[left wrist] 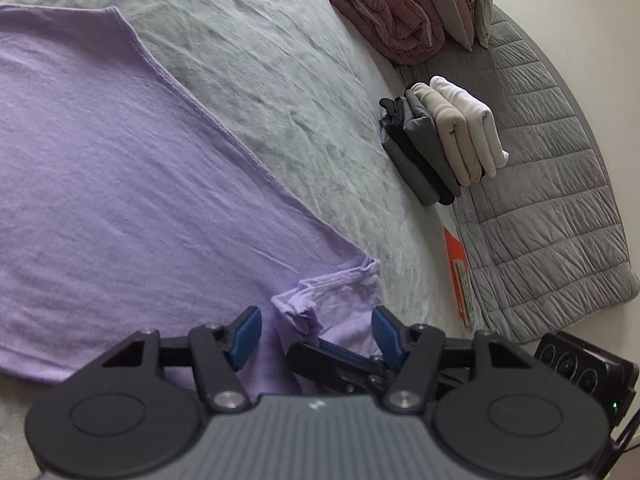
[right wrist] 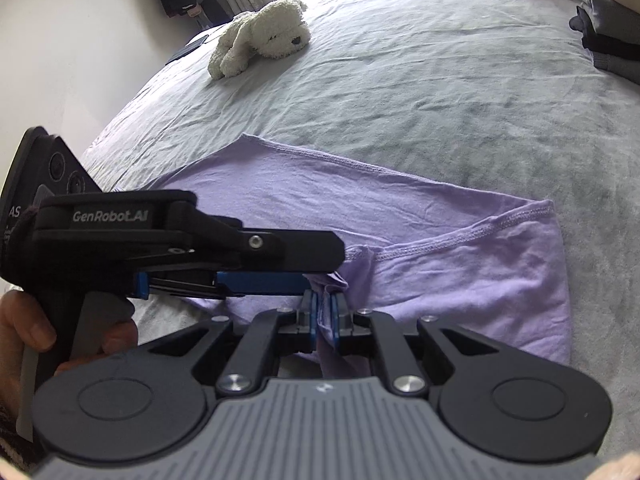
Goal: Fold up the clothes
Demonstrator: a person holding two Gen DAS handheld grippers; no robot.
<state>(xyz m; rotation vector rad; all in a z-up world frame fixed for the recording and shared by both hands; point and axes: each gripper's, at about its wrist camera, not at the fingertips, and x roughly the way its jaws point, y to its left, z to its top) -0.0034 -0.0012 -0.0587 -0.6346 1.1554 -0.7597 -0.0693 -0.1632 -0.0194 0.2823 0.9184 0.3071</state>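
A lilac T-shirt (left wrist: 132,184) lies spread on the grey bed sheet (left wrist: 280,80); it also shows in the right wrist view (right wrist: 440,256). My left gripper (left wrist: 316,334) is open, its blue pads either side of a bunched corner of the shirt (left wrist: 304,304). In the right wrist view the left gripper (right wrist: 280,260) reaches in from the left. My right gripper (right wrist: 324,312) is shut on a pinch of the lilac shirt near its stitched hem. Both grippers sit close together at the same corner of the shirt.
A stack of folded clothes (left wrist: 444,140) stands on a quilted grey pad (left wrist: 552,168) at the right. A rolled pink duvet (left wrist: 384,8) and pillows lie beyond. An orange card (left wrist: 460,276) lies by the pad. A white plush dog (right wrist: 264,36) lies far on the bed.
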